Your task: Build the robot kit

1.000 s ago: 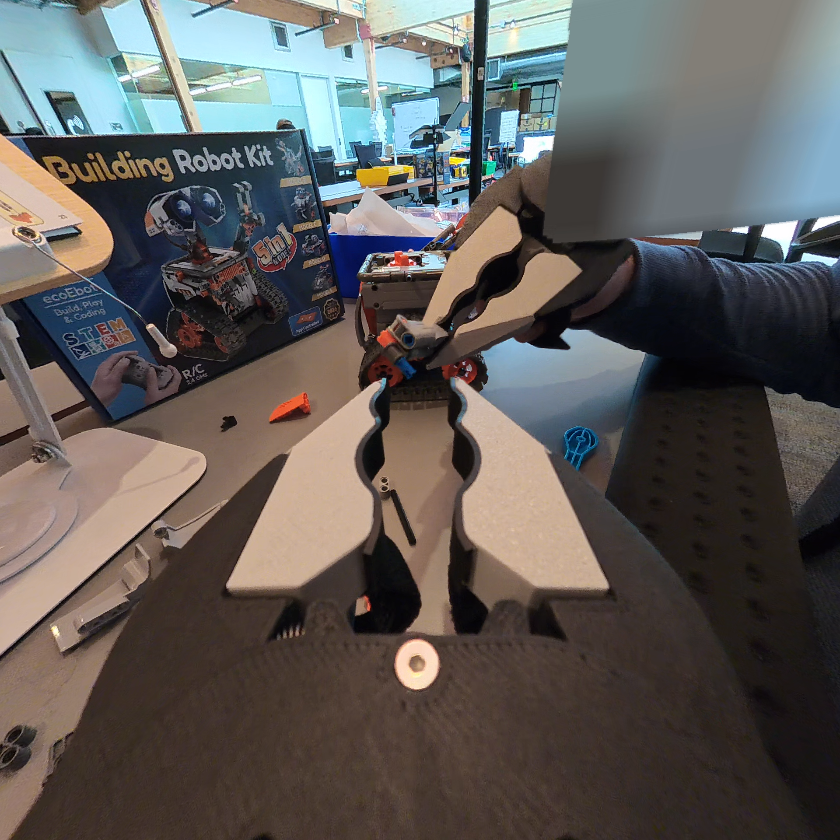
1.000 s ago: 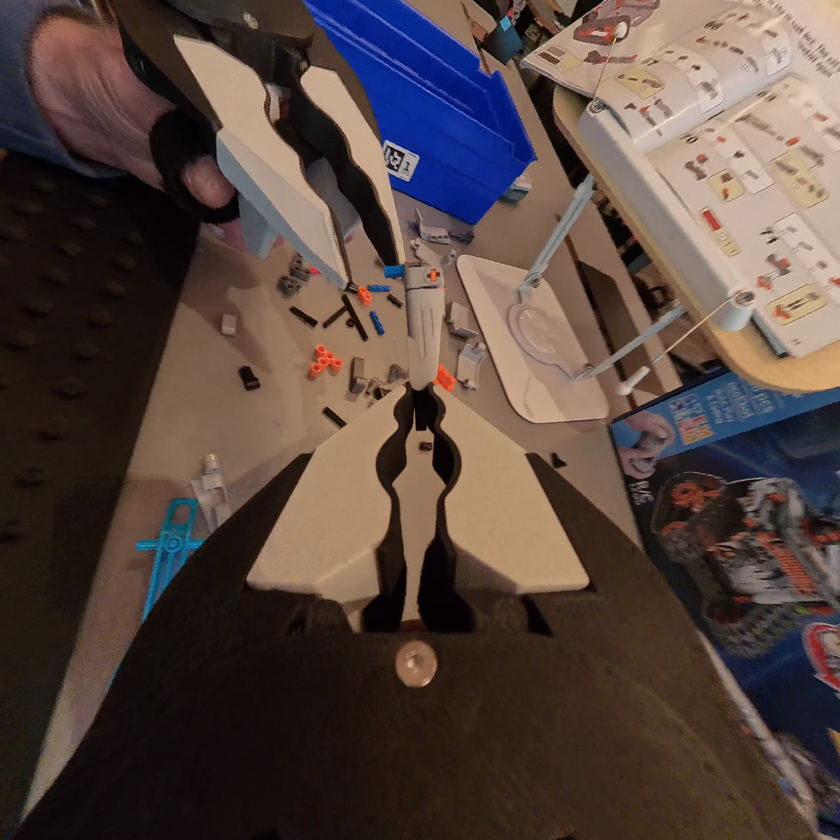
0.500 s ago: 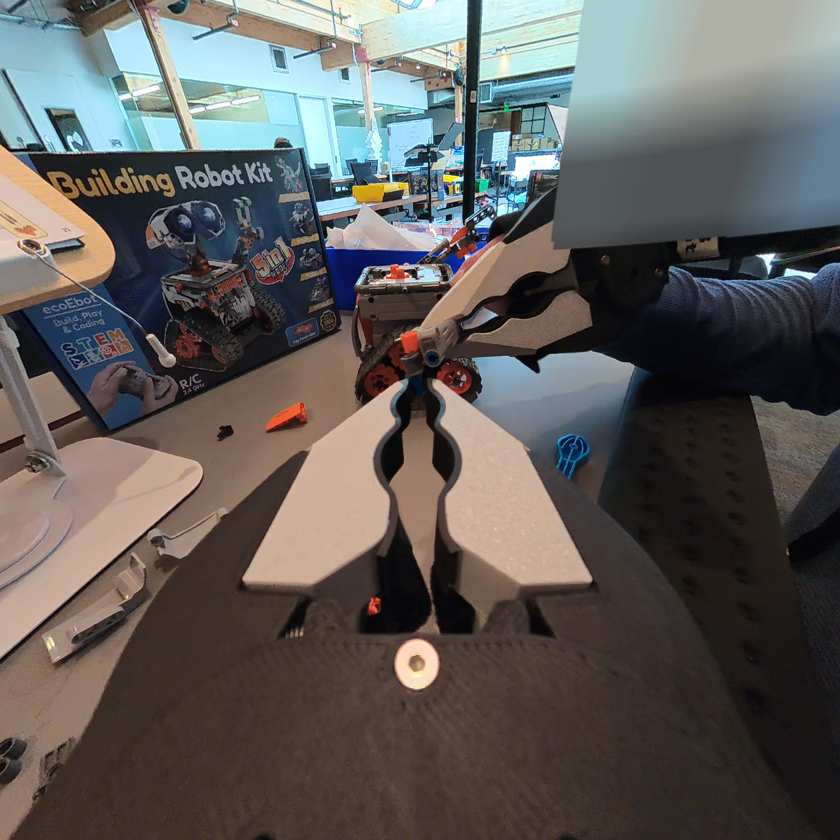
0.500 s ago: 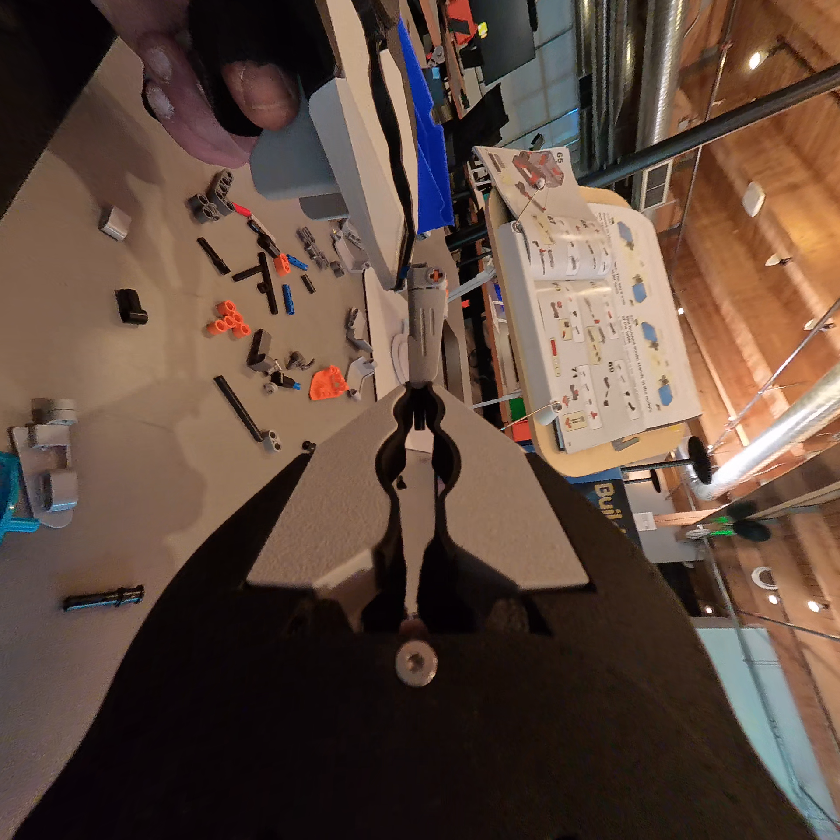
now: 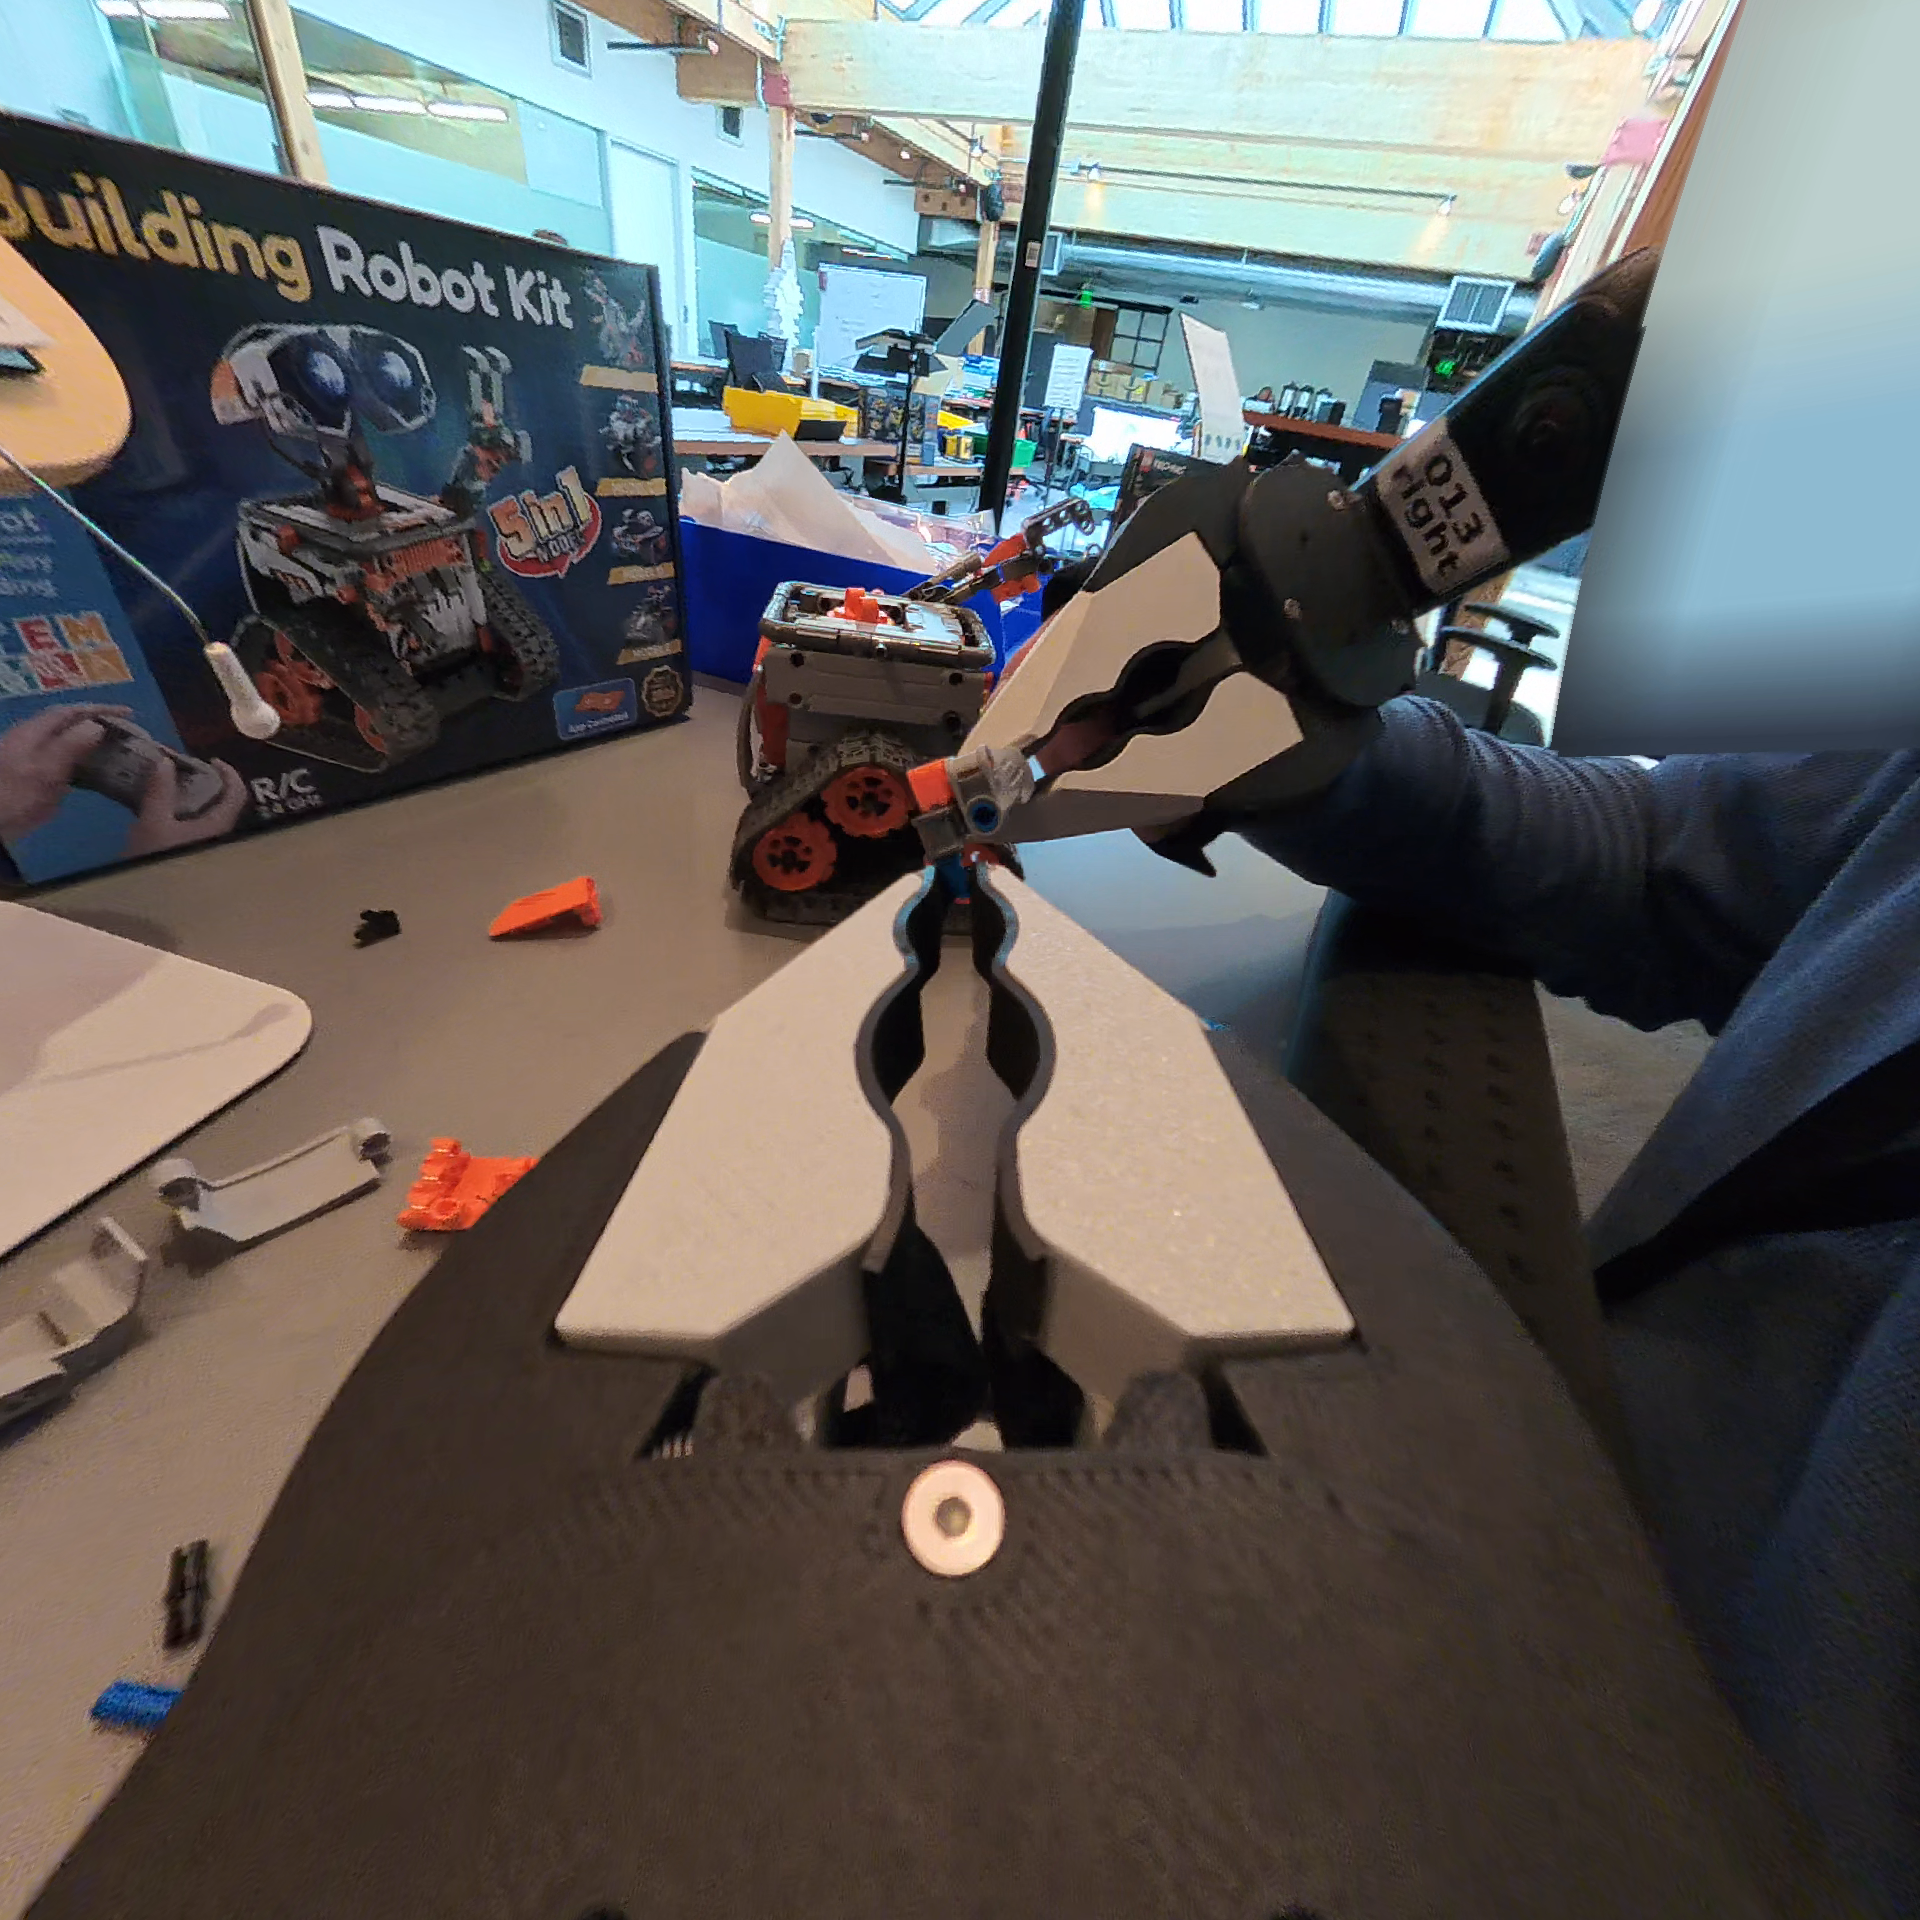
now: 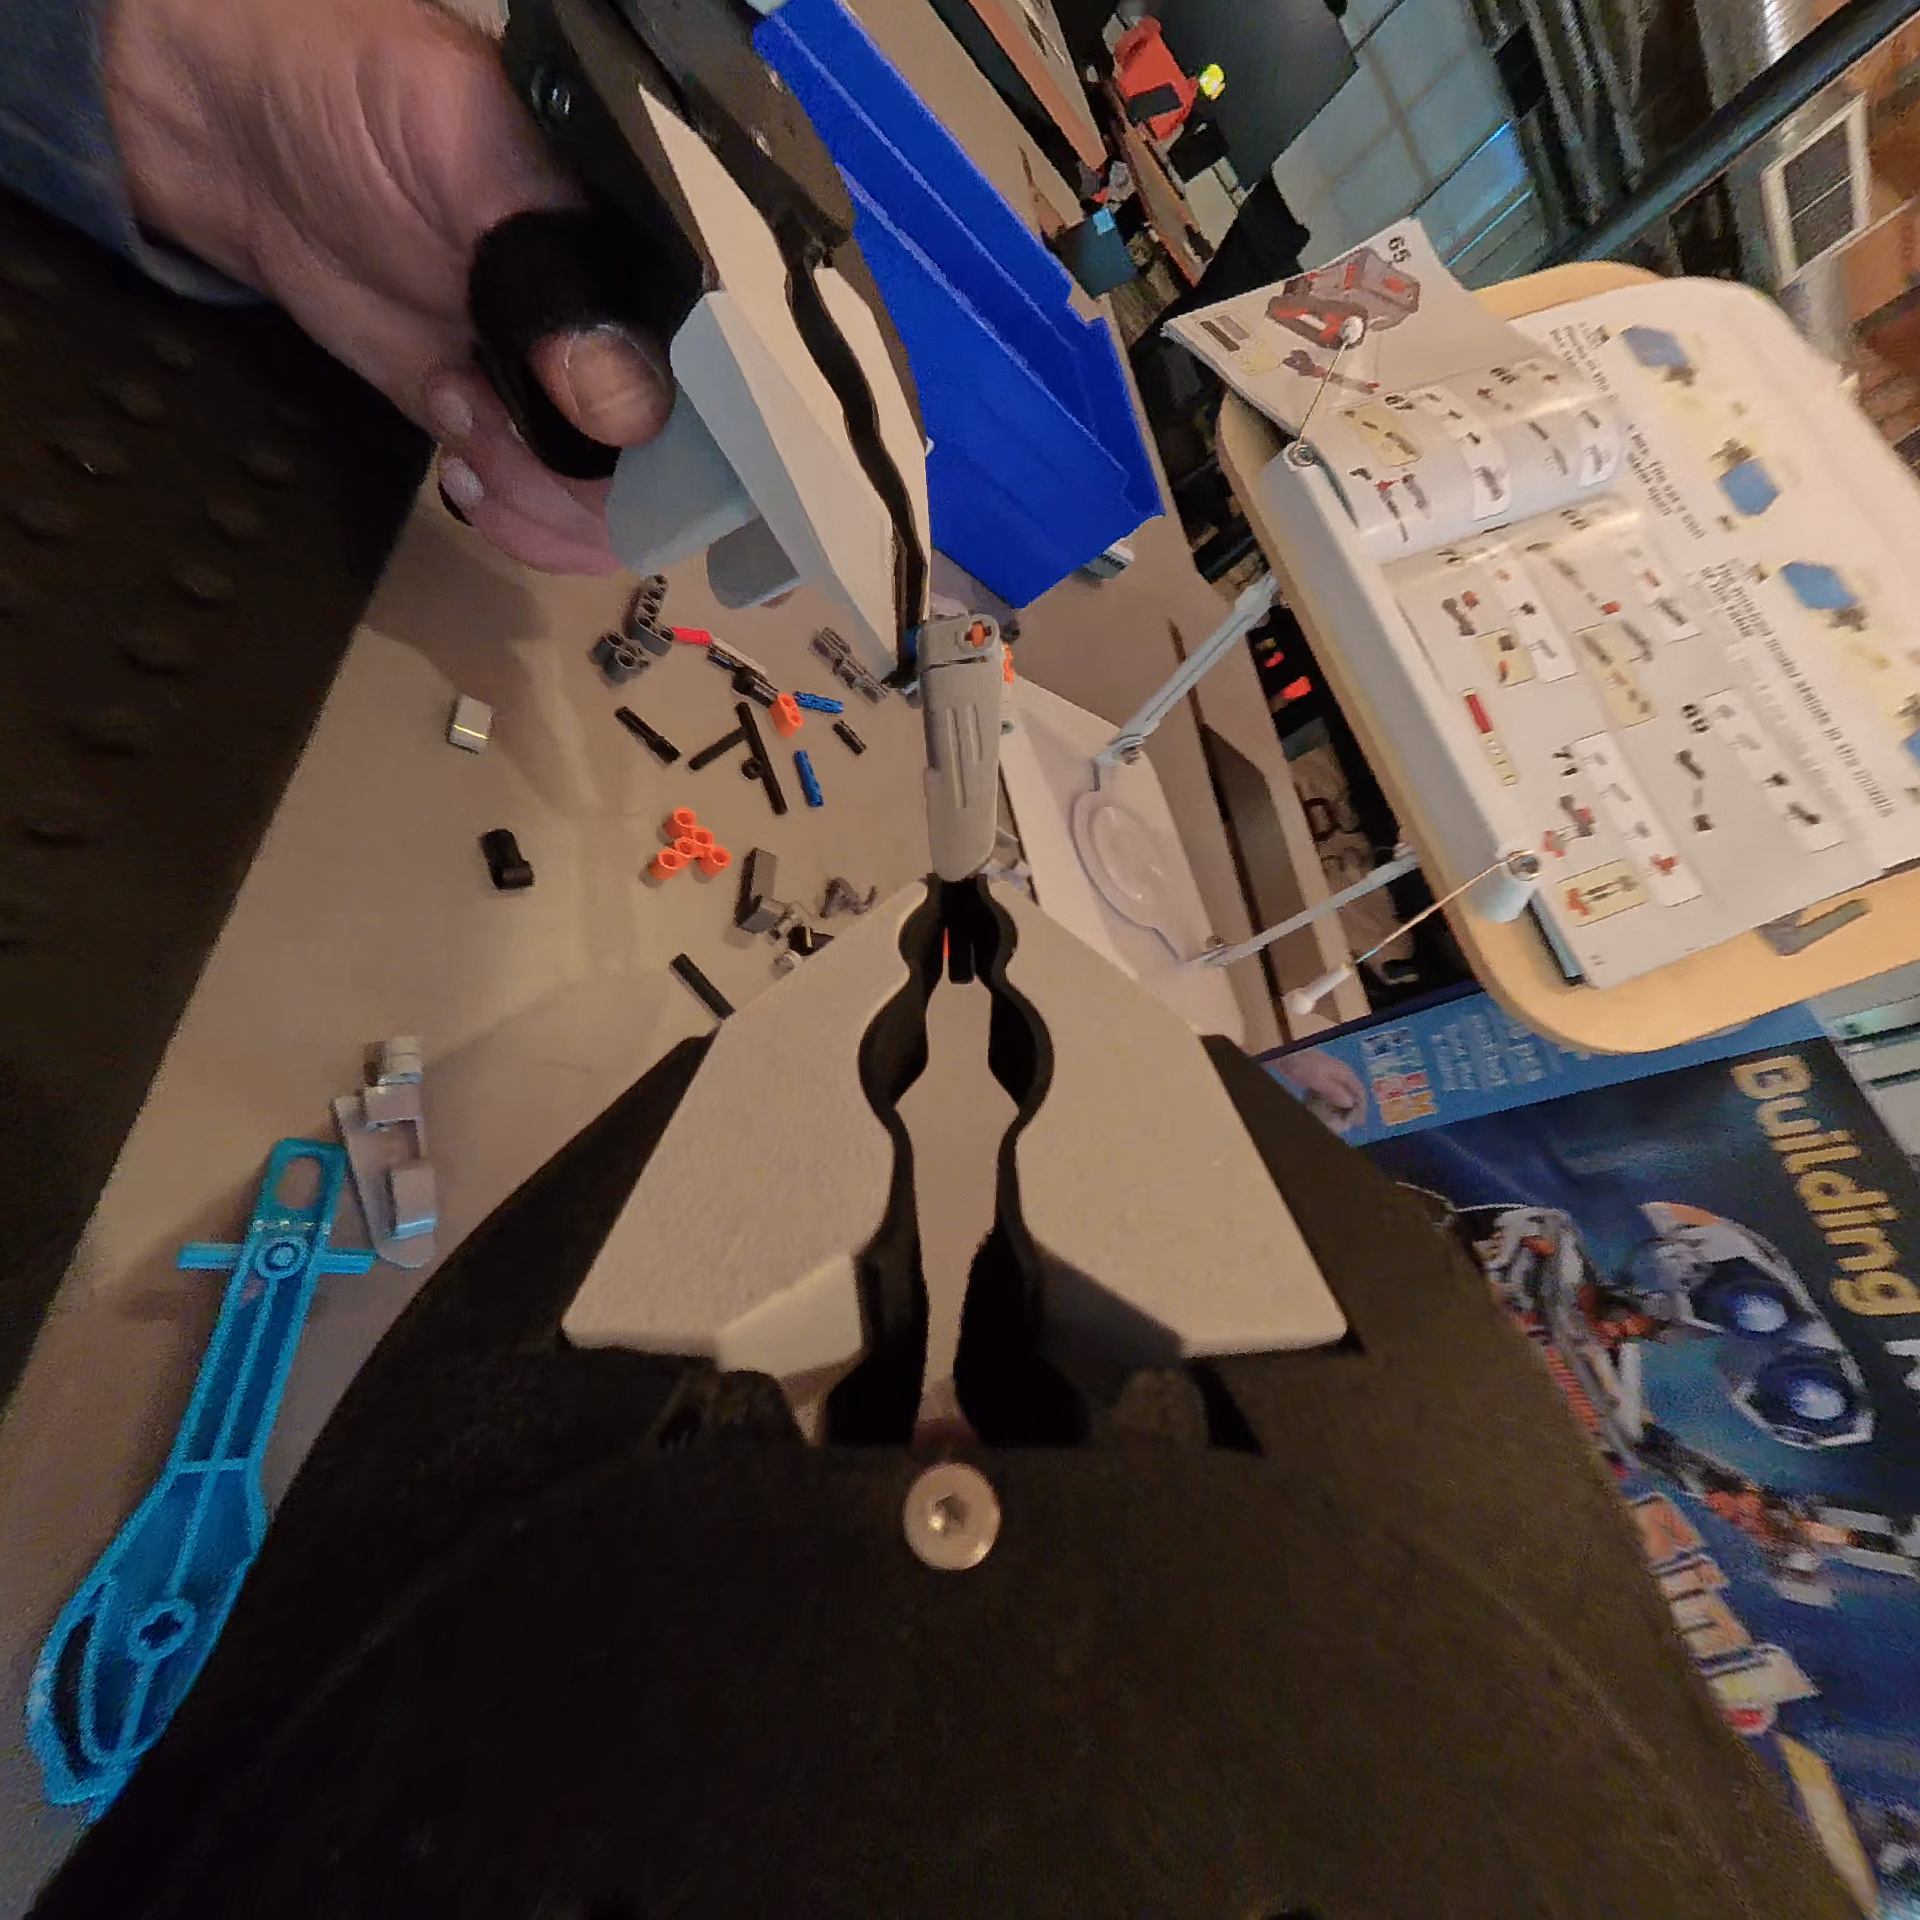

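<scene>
My right gripper (image 6: 961, 904) is shut on the black stub end of a long grey arm piece (image 6: 961, 758) and holds it above the table. The piece shows end-on in the left wrist view (image 5: 977, 795), with an orange connector beside it. My left gripper (image 5: 951, 894) is shut at that far end, its tips pinching a small blue pin (image 5: 951, 881) that sticks out of the piece. In the right wrist view the left gripper (image 6: 914, 634) reaches in from the upper left, held by a hand (image 6: 343, 208).
A tracked robot model (image 5: 862, 727) stands just behind the grippers, with a kit box (image 5: 343, 540) and a blue bin (image 6: 977, 343) beyond. Loose small parts (image 6: 727, 748) and a blue tool (image 6: 208, 1434) lie on the table. A booklet stand (image 6: 1558, 603) is at the right. Spacing between my two grippers at the tips: around 4 cm.
My left gripper went from open to shut and moved up to the end of the grey piece. The right gripper swung and turned while still holding the piece.
</scene>
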Demonstrator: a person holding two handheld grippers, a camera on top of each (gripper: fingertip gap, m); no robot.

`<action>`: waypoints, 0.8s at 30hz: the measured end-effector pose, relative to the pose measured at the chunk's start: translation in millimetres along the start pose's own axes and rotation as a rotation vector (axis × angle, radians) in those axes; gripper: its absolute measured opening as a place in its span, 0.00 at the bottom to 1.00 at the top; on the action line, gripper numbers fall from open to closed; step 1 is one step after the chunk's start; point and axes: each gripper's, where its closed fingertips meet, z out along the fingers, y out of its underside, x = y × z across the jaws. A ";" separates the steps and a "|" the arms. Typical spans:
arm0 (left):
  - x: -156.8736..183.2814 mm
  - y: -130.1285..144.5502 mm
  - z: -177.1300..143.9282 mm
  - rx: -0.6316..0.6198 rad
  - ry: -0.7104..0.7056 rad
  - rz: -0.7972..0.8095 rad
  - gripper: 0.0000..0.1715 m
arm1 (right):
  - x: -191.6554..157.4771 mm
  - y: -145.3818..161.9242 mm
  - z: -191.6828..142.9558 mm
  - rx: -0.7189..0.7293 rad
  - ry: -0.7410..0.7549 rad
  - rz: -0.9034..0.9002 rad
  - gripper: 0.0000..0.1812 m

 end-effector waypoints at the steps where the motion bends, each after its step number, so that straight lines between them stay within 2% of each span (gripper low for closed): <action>1: 0.1 -0.3 0.1 0.004 0.004 -0.007 0.02 | -0.7 0.2 0.0 0.003 -0.013 0.020 0.01; 8: -3.3 -0.2 0.1 -0.001 -0.034 0.039 0.06 | -5.6 2.0 0.5 0.020 -0.104 0.152 0.01; 24: -0.9 6.1 2.9 -0.032 -0.035 0.068 0.06 | -14.1 7.2 2.9 0.030 -0.195 0.246 0.00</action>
